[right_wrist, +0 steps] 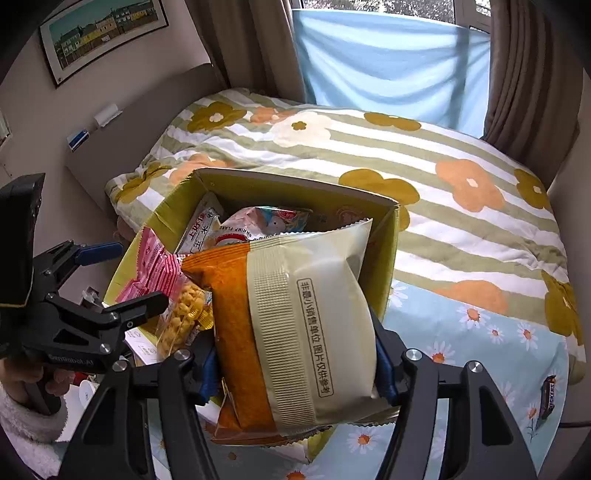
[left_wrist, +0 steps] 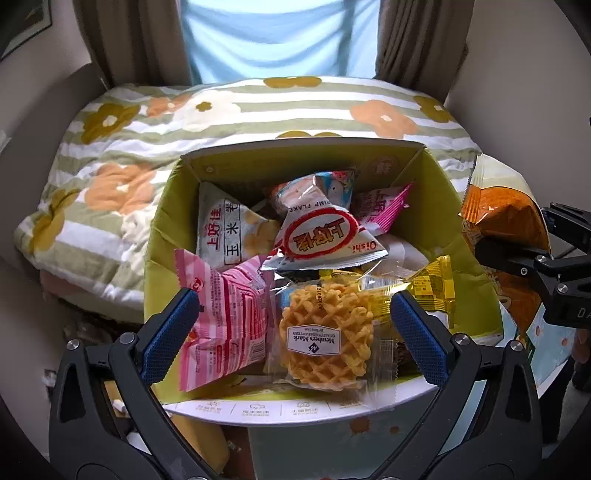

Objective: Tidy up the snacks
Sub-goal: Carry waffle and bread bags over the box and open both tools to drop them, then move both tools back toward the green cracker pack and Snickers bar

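Note:
A green cardboard box (left_wrist: 472, 280) on the bed holds several snack packets: a waffle-snack packet (left_wrist: 325, 339), a pink striped packet (left_wrist: 225, 325) and a white Oishi packet (left_wrist: 325, 236). My left gripper (left_wrist: 295, 325) is open and empty, its blue-padded fingers (left_wrist: 170, 332) just above the near packets. My right gripper (right_wrist: 295, 365) is shut on a large orange and cream snack bag (right_wrist: 295, 332), held at the box's (right_wrist: 388, 258) right wall. That bag also shows in the left wrist view (left_wrist: 506, 221).
The box sits on a flowered quilt (right_wrist: 461, 206) and a daisy-print sheet (right_wrist: 480, 332). A Snickers bar (right_wrist: 548, 400) lies on the sheet at the right. Curtains and a window are behind the bed. A picture (right_wrist: 103, 33) hangs on the left wall.

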Action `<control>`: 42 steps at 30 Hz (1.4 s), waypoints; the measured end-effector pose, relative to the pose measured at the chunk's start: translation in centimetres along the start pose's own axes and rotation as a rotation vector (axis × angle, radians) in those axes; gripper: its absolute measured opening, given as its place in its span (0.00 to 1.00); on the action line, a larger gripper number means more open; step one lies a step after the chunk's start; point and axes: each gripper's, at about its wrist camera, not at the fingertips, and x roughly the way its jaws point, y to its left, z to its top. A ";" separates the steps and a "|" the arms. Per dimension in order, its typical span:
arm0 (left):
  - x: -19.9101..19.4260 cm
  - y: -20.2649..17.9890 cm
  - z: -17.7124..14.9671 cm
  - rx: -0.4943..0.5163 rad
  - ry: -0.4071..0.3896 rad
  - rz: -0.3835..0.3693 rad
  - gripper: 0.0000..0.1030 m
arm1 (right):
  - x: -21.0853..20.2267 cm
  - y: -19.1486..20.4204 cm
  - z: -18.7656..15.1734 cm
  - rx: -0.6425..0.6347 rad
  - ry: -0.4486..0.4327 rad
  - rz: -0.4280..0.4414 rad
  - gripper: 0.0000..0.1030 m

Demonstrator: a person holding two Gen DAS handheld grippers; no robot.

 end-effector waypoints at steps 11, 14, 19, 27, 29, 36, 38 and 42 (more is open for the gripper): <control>-0.8 0.6 -1.0 -0.035 -0.008 0.000 1.00 | -0.4 -1.0 -0.4 0.113 -0.080 0.039 0.99; -0.8 0.7 -1.4 -0.039 -0.006 -0.008 1.00 | -0.6 -0.8 -0.8 0.112 -0.070 0.035 0.99; -0.7 0.8 -1.8 -0.032 -0.002 -0.028 1.00 | -0.7 -0.5 -1.5 0.119 -0.037 0.032 0.99; -1.4 0.3 -1.7 -0.002 -0.031 -0.069 1.00 | -2.3 -0.4 -3.0 0.160 -0.047 -0.017 0.99; -1.9 -0.1 -1.7 0.004 -0.043 -0.076 1.00 | -3.1 -0.7 -3.5 0.172 -0.054 -0.042 0.99; -4.9 -3.3 -1.3 0.023 -0.115 -0.133 1.00 | -6.9 -3.0 -4.8 0.191 -0.089 -0.115 0.99; -5.6 -4.7 -1.2 0.029 -0.127 -0.151 1.00 | -8.2 -4.3 -5.3 0.195 -0.107 -0.133 0.99; -6.0 -8.3 -1.7 0.048 -0.131 -0.164 1.00 | -10.7 -7.3 -6.3 0.191 -0.140 -0.163 0.99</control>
